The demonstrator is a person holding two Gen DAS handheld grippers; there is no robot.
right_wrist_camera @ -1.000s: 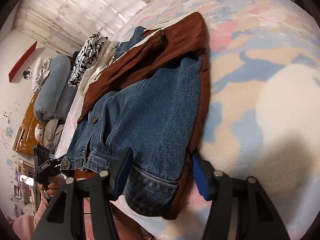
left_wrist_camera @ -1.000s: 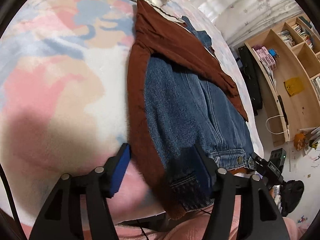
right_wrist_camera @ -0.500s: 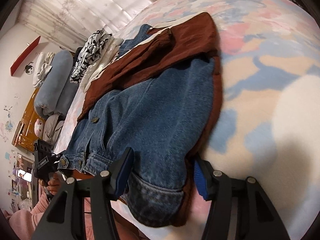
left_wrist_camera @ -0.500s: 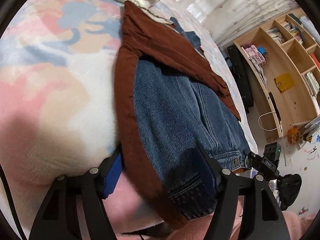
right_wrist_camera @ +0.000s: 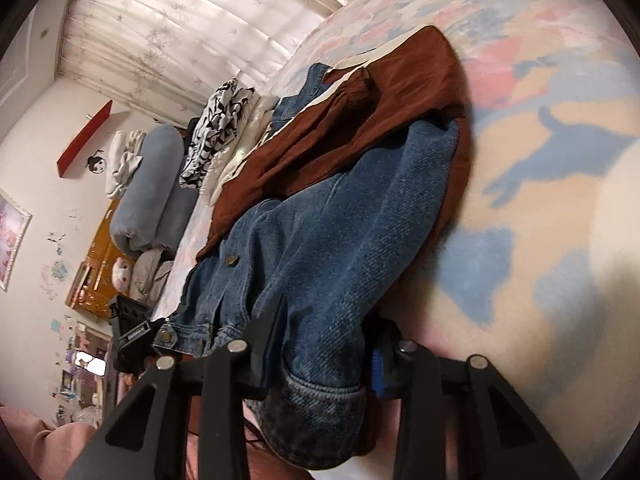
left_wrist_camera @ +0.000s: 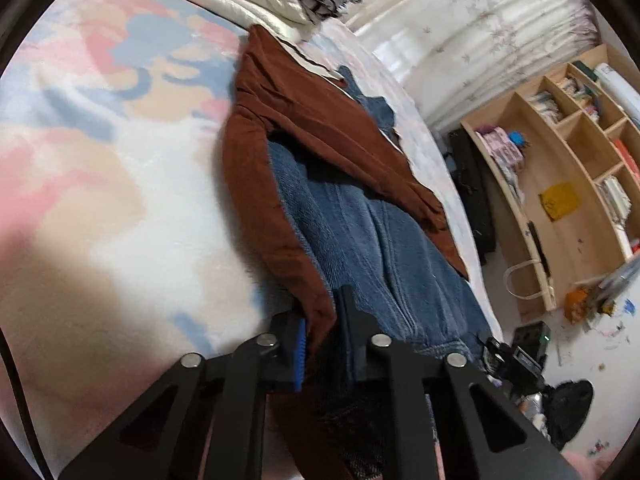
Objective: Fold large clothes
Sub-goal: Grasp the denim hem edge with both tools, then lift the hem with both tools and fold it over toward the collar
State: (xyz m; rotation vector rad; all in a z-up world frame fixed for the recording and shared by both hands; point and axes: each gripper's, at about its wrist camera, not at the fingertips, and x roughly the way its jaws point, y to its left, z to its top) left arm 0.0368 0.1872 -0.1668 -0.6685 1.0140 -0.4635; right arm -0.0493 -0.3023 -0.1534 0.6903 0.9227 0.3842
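The denim jacket (right_wrist_camera: 340, 220) with its brown lining (left_wrist_camera: 320, 136) lies on the bed (left_wrist_camera: 100, 200), stretching away beyond both sets of fingers. Looks heavy, thick, floppy. Left gripper (left_wrist_camera: 324, 340) just pinched the brown hem edge tight; right gripper (right_wrist_camera: 324, 356) just closed around the bulky cuff (right_wrist_camera: 316, 412). Hem corners seem the sensible hold.

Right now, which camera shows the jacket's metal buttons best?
The right wrist view: two metal buttons on the denim jacket show clearly. The left wrist view shows the jacket's denim, but no button clearly.
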